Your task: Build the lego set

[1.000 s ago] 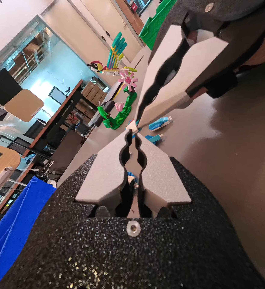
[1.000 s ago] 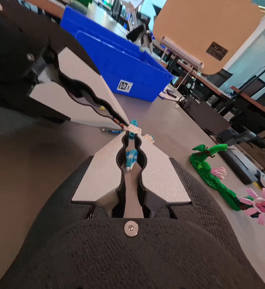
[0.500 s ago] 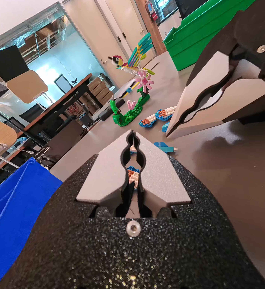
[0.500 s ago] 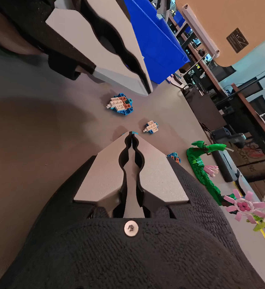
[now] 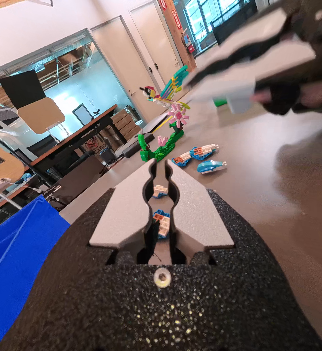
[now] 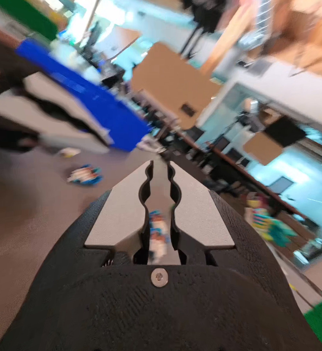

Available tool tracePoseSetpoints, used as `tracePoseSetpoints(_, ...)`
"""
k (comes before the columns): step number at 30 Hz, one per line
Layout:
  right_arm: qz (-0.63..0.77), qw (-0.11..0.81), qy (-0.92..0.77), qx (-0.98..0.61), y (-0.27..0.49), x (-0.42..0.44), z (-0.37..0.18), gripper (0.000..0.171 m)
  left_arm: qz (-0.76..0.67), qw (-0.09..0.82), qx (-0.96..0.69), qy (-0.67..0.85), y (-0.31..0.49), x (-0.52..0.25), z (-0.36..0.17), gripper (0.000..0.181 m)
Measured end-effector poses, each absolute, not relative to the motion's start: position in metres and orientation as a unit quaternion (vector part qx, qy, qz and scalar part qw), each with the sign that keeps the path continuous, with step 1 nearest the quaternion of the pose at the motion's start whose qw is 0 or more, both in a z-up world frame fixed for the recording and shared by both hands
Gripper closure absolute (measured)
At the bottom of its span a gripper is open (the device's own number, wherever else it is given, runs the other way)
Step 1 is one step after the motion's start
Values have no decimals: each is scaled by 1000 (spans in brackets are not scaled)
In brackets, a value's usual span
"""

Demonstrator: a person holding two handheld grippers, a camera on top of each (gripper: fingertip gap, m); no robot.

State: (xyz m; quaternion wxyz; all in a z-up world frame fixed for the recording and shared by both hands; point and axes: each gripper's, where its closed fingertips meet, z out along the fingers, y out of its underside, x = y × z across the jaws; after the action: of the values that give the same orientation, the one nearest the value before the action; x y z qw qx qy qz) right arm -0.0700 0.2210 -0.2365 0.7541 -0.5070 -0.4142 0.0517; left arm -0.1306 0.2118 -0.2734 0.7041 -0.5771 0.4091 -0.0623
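My left gripper (image 5: 160, 161) hovers over the grey-brown table (image 5: 260, 218), its jaws a narrow gap apart with nothing between them. Through the gap I see two small brick pieces on the table: a white-and-blue one (image 5: 160, 190) and a blue, orange and white one (image 5: 162, 222). Three more brick pieces lie ahead to the right: two blue-orange-white ones (image 5: 203, 151) (image 5: 181, 158) and a light blue one (image 5: 211, 167). My right gripper (image 6: 160, 161) is also slightly open and empty, and its view is blurred. It shows blurred and raised in the left wrist view (image 5: 186, 83).
A brick plant with pink flowers (image 5: 164, 148) and a colourful brick bird (image 5: 162, 95) stand at the far table edge. A blue bin (image 5: 14, 247) is at my left and a green bin (image 5: 220, 102) far right. A blurred brick piece (image 6: 84, 175) lies left of the right gripper.
Both grippers have pulled apart and lifted away from each other. Both jaws have opened a little from shut. The right gripper is moving fast, and its view has swung up towards the room.
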Motion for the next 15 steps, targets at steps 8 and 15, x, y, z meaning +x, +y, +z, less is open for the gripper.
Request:
tracePoseSetpoints(8,-3,710,-220,-669,390,121,-115,171,-85,712,-596,362,219,-144,-267,181)
tracePoseSetpoints(15,108,386,-126,-907,565,194,-241,141,-81,716,-609,332,228,-153,-266,181)
